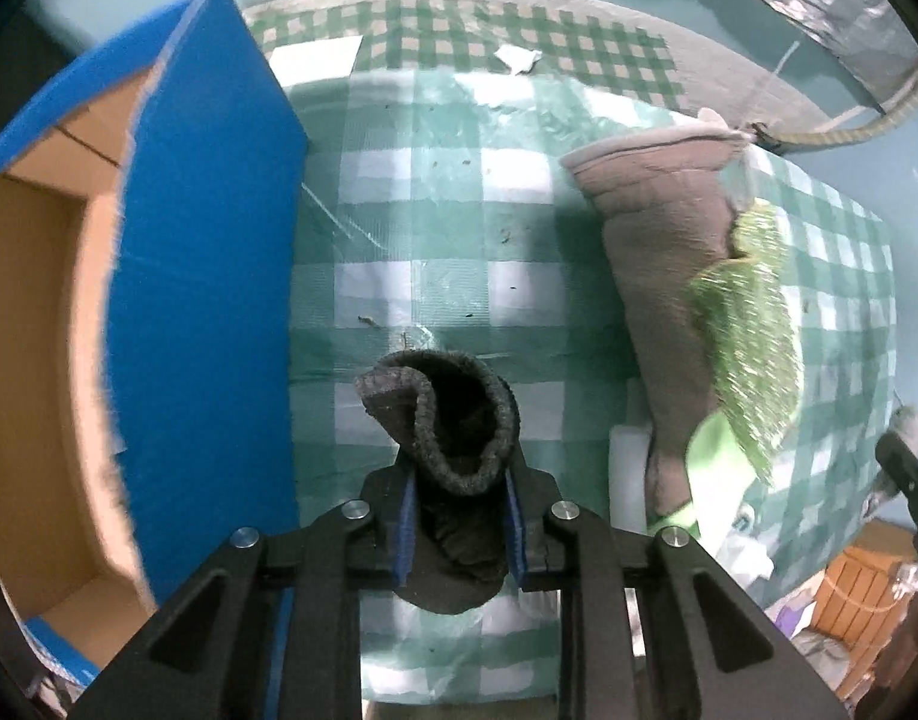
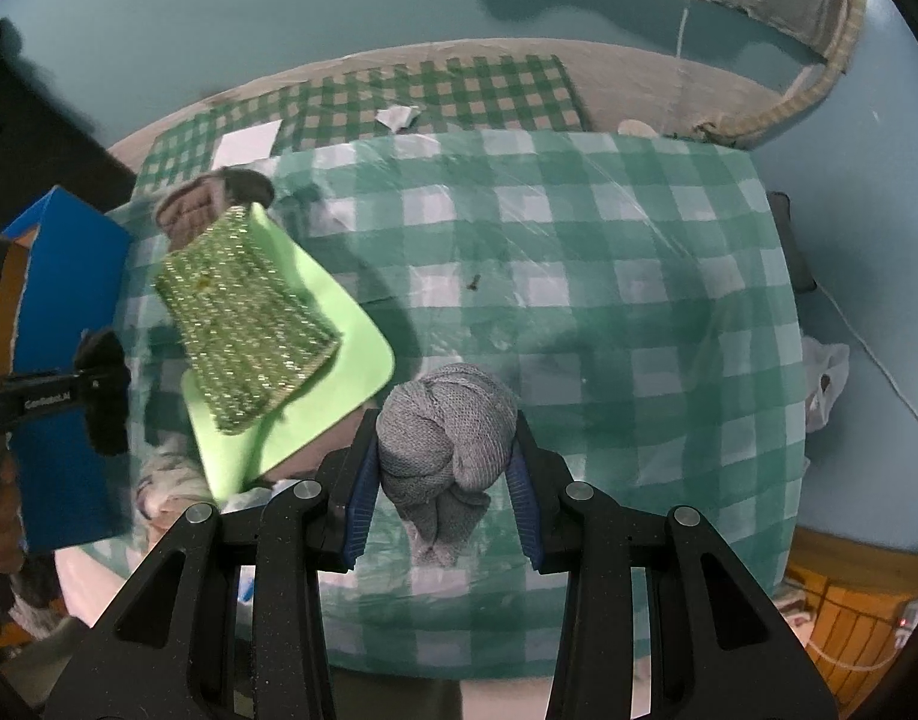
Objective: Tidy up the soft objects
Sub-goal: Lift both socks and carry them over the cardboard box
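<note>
My left gripper (image 1: pixel 459 510) points down and is shut on a dark fuzzy sock (image 1: pixel 453 420), held above the checked tablecloth (image 1: pixel 447 228). Right beside it on the left stands a blue cardboard box (image 1: pixel 207 300), open at the top. In the right wrist view my right gripper (image 2: pixel 447 480) is shut on a rolled grey sock bundle (image 2: pixel 447 426), also off the table. That view shows the left gripper (image 2: pixel 51 399) at the far left with the dark sock (image 2: pixel 108 396) beside the blue box (image 2: pixel 63 480).
A brown-grey padded mitt (image 1: pixel 657 240) lies to the right, with a glittery green scrub cloth (image 1: pixel 747 348) and a light green sheet (image 1: pixel 717 456) on it. White paper scraps (image 2: pixel 246 144) lie at the far edge. Beyond the table are a turquoise floor and an orange crate (image 1: pixel 861 594).
</note>
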Demonstrator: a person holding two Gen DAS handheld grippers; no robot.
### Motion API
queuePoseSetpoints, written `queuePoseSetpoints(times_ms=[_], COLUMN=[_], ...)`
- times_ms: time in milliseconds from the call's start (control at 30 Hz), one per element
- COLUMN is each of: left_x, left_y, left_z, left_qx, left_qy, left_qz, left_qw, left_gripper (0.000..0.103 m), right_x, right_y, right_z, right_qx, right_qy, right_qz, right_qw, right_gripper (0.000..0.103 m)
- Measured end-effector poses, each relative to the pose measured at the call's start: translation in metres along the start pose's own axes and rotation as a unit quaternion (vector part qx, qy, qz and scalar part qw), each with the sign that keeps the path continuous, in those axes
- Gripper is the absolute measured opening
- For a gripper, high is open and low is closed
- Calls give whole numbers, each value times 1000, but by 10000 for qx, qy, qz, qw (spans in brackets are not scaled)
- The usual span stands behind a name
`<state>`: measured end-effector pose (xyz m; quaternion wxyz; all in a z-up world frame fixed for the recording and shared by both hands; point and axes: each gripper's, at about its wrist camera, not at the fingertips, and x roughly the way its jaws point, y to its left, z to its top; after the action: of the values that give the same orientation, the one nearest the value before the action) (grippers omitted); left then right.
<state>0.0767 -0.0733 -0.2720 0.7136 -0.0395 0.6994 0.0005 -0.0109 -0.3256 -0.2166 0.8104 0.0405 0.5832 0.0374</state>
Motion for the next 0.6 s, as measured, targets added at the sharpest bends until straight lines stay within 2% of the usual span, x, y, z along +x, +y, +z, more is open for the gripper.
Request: queuePoseSetpoints(times_ms=[333,600], left_x=[-47,-93], left_y=[-4,20], left_z=[2,-21], left_qx=[336,393], left_qy=[-473,-764], left_qz=[-3,-55], left_qw=[9983,9963], left_gripper=[24,24], right_x=[-25,-44], right_y=[35,64], right_z=[9,21], right_qx=[-379,-602], right_qy=[-123,-169], right_qz=[107,208], right_qw=[9992,9978], right_gripper=[38,38])
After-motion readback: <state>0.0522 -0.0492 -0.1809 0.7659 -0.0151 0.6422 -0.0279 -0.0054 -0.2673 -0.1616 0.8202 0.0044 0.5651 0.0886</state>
